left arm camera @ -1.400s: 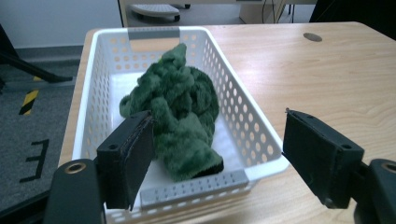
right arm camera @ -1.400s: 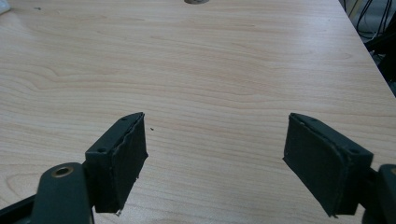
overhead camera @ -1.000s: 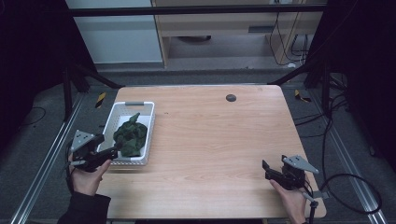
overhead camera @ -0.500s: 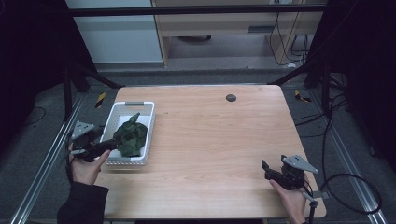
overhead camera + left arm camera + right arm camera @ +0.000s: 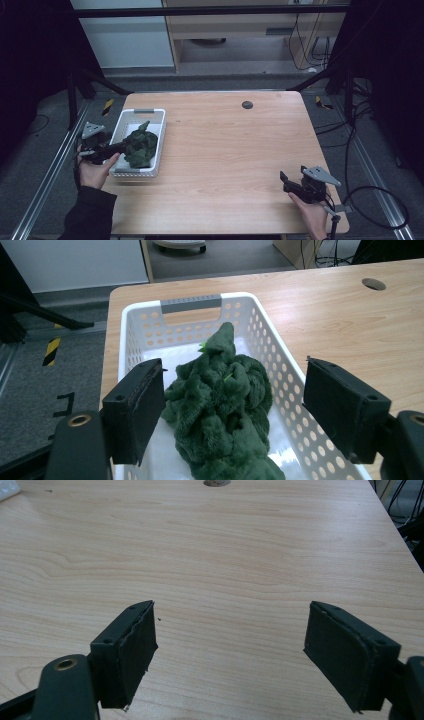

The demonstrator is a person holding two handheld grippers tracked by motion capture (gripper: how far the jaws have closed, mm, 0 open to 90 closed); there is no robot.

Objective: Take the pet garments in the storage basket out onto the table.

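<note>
A crumpled dark green plush cloth (image 5: 220, 410) lies heaped in a white perforated plastic basket (image 5: 280, 365) at the left side of a pale wood-grain table (image 5: 235, 150). The left gripper (image 5: 122, 146) reaches over the basket's near rim, its black padded jaws spread wide on either side of the cloth. The right gripper (image 5: 227, 650) hovers well apart over bare tabletop, jaws likewise spread. The left gripper view reveals the basket's grey handle (image 5: 191, 304); a round cable hole (image 5: 247, 105) sits beyond.
</note>
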